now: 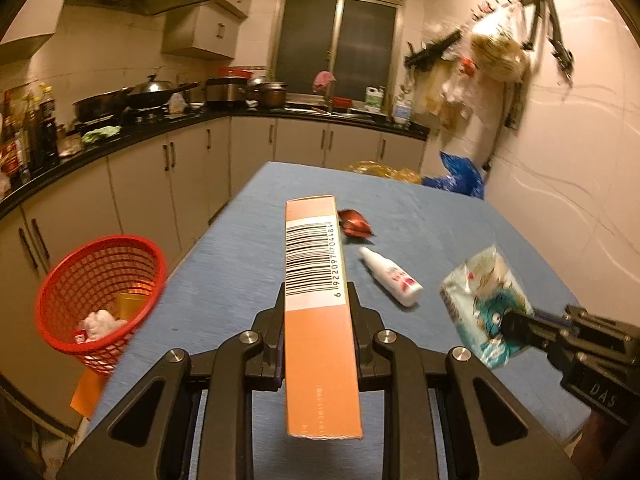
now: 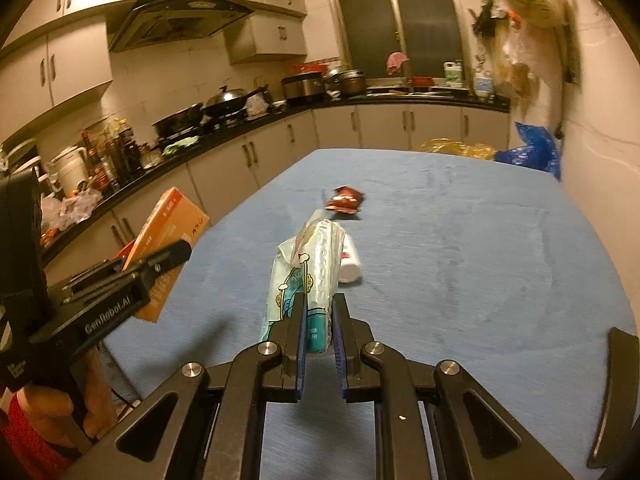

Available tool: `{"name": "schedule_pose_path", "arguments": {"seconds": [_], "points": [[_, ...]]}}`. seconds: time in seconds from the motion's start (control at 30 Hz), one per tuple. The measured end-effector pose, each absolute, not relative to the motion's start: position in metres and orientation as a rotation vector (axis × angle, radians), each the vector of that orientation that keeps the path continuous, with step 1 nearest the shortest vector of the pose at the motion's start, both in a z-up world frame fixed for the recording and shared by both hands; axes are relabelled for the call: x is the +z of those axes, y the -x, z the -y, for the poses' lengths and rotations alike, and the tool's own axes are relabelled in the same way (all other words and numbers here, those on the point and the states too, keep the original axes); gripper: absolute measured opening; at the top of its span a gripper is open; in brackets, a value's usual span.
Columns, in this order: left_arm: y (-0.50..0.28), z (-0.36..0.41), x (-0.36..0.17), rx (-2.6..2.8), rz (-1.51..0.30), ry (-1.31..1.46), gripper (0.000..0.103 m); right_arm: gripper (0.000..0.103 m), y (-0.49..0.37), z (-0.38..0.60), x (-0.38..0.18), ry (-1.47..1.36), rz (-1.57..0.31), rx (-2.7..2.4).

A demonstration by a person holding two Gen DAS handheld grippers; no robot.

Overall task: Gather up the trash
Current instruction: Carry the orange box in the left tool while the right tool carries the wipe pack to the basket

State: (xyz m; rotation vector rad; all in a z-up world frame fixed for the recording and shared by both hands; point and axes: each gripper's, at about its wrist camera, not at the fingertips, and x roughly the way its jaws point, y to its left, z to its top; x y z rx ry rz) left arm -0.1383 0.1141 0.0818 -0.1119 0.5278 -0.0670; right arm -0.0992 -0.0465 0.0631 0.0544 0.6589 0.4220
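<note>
Gripping long orange barcoded box, crumpled, perhaps tissue, pack

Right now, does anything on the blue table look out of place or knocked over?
Yes. A white bottle lies on its side on the blue table, and a crumpled red wrapper sits loose just beyond it. Both look like uncollected trash.

Warm yellowish indoor light in both views, kinda dim, and the window at the back is totally dark so nothing's coming from outside. Heavy fisheye bend: cabinet lines curve hard toward the edges and the corners go black. Motion blur smears the bags hanging on the wall and the red basket, while the barcode on the orange box stays crisp, and there's a soft sheen on the white wall.
</note>
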Motion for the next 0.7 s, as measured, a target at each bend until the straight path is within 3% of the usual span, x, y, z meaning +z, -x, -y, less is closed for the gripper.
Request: {"name": "schedule_pose_path", "arguments": {"seconds": [0.7], "points": [[0.126,-0.311,0.066,0.185,-0.579,0.305,0.022,0.013,0.026,-0.145,0.08,0.026,-0.77,0.727]]}}
